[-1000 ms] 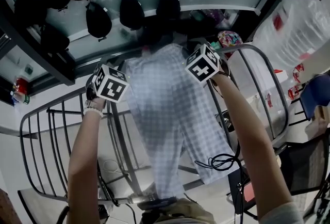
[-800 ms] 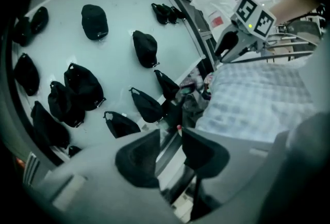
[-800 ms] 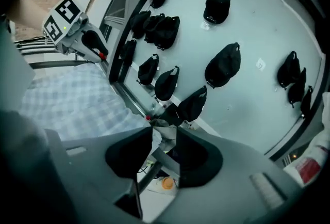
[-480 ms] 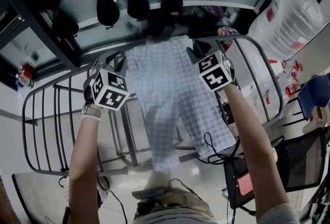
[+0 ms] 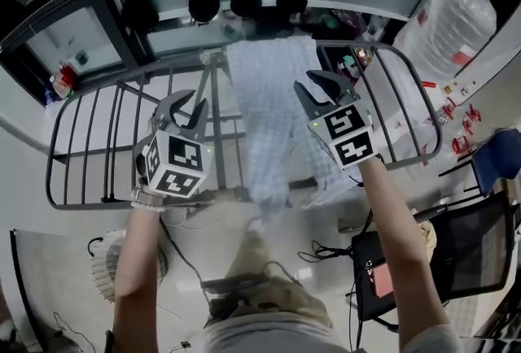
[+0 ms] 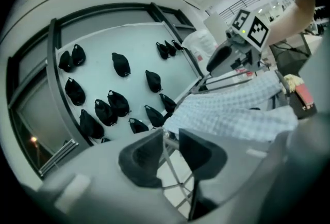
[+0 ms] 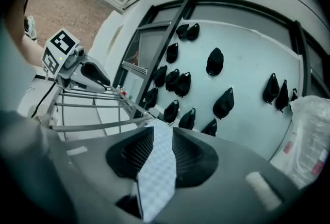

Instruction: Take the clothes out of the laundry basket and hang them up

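1. The left gripper (image 5: 186, 106) hovers over the rack (image 5: 106, 200), above the bars left of its middle and nearer the near edge than the far one.
2. In the left gripper view, the left gripper (image 6: 170, 138) has its jaws partly open. They have just been closing a little, and nothing is between them. Only a thin rack rod and the floor show through the gap, and the pads touch neither.
3. The right gripper (image 5: 323, 85) is over the right half of the rack, just beside the right edge of the garment (image 5: 269, 124).
4. In the right gripper view, the right gripper (image 7: 162, 138) also has its jaws partly open after closing a little. A strip of the garment (image 7: 157, 171) lies in the gap, filling it from pad to pad, and trails back over the gripper body. The strip looks flat and unsqueezed, so the jaws do not appear to clamp it.
5. The checked garment hangs across the middle of the rack. It runs from the far edge to the near edge, and its lower end hangs past the near rail.
6. In the left gripper view the garment (image 6: 232, 114) lies spread to the right of the jaws, apart from them.
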